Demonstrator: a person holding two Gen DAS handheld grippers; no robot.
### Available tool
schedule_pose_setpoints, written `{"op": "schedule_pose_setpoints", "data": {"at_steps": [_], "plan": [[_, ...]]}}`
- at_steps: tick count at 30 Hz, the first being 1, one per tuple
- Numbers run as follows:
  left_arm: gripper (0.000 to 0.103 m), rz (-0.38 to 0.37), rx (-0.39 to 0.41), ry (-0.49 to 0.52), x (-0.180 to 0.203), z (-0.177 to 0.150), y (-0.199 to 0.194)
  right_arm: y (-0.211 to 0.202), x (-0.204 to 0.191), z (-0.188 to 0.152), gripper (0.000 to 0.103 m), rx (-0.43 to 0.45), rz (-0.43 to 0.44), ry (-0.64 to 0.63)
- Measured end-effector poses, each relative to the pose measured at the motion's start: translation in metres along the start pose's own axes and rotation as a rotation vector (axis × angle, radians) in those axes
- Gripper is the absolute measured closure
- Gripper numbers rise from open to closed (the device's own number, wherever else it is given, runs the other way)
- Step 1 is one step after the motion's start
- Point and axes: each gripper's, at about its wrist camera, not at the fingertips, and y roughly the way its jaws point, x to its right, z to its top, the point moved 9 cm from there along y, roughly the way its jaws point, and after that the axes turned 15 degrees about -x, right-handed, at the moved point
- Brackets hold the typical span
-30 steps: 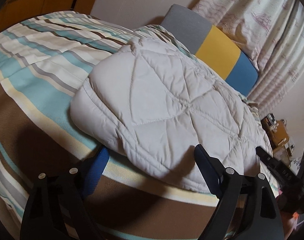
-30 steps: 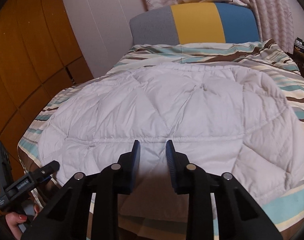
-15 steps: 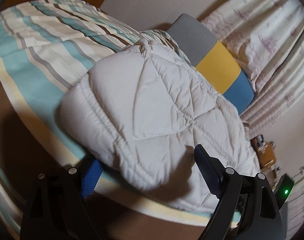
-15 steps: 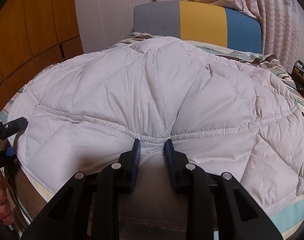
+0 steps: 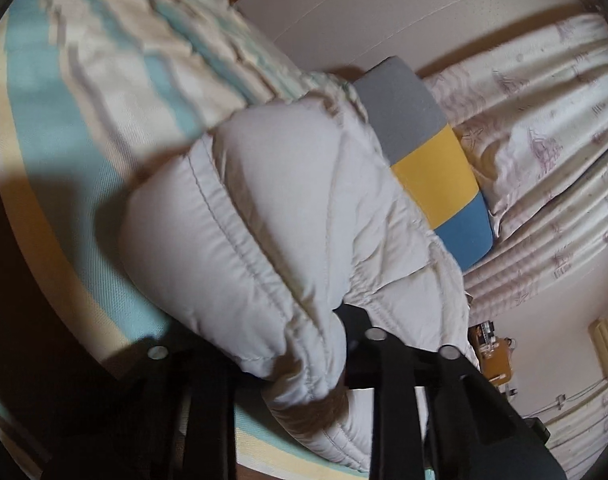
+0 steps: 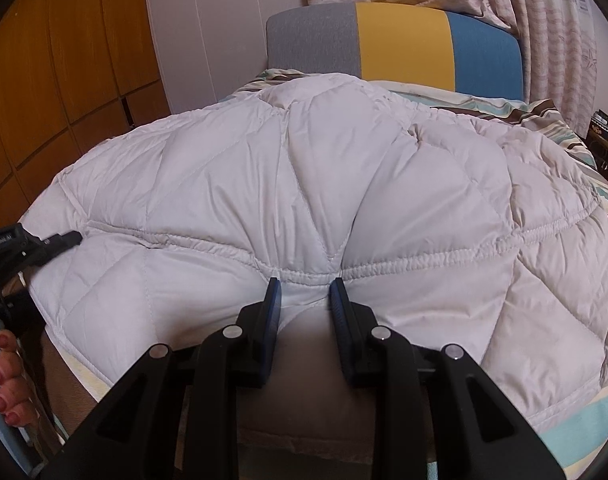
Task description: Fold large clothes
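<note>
The bed (image 6: pixel 559 432) is covered by a striped spread in teal, cream and brown bands. A white quilted garment (image 6: pixel 323 184) lies directly on the spread, bunched at its near edge. A grey, yellow and blue headboard (image 6: pixel 399 44) stands at the far end.

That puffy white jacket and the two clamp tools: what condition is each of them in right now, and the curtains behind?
White quilted down jacket: lying on the striped bedspread, near edge bunched and gripped at two spots.
Left gripper: jaws closing, a bulging fold of the jacket's edge between them.
Right gripper: shut on the jacket's gathered seam.
Curtains: drawn.
</note>
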Motion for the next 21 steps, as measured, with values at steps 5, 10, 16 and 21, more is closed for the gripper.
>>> {"op": "schedule_pose_setpoints", "data": {"at_steps": [5, 10, 16, 21], "plan": [[0.083, 0.042, 0.096, 0.211, 0.060, 0.000, -0.023, 0.000, 0.002, 0.000, 0.078, -0.003, 0.017, 0.017], [0.083, 0.040, 0.148, 0.499, 0.138, -0.018, -0.038, 0.000, 0.004, 0.002, 0.078, -0.009, 0.035, 0.046], [0.083, 0.109, 0.162, 0.776, 0.205, -0.048, -0.029, -0.006, 0.011, 0.003, 0.076, -0.027, 0.065, 0.074], [0.083, 0.136, 0.170, 0.860, 0.224, -0.057, -0.019, -0.044, 0.045, -0.004, 0.054, 0.033, 0.152, 0.190]]}}
